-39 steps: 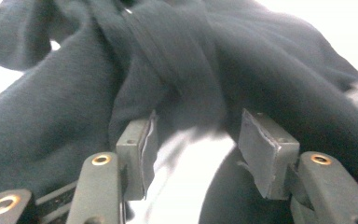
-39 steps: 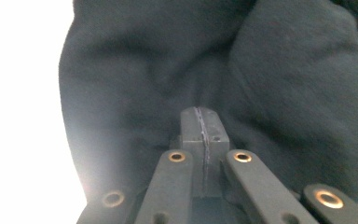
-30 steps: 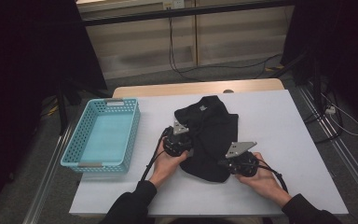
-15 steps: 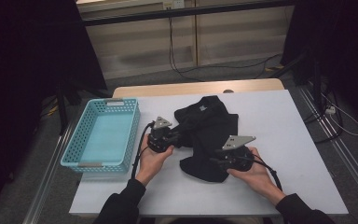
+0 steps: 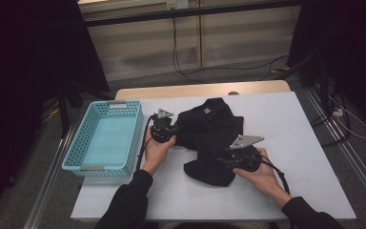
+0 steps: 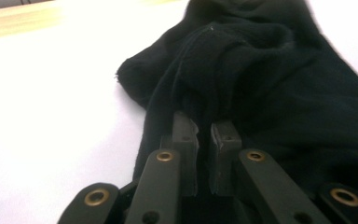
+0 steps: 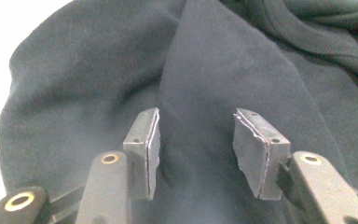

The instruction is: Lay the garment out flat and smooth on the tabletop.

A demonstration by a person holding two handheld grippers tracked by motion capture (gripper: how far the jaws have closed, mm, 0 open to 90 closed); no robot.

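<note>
Stood broad and white under everything: table (image 5: 310,143). Sat at its left edge, long axis running away from the person: turquoise basket (image 5: 106,138). Lay crumpled mid-table, just right of the basket and apart from it: black garment (image 5: 214,138), long axis slanting from far-left to near-right, narrower end toward the person's right hand. Gripped the garment's left edge, jaws nearly together and pinching a fold of cloth: left gripper (image 6: 204,140). Hovered low over the garment's near end, jaws just opened and standing apart, cloth beneath them unpinched: right gripper (image 7: 198,140).
</note>
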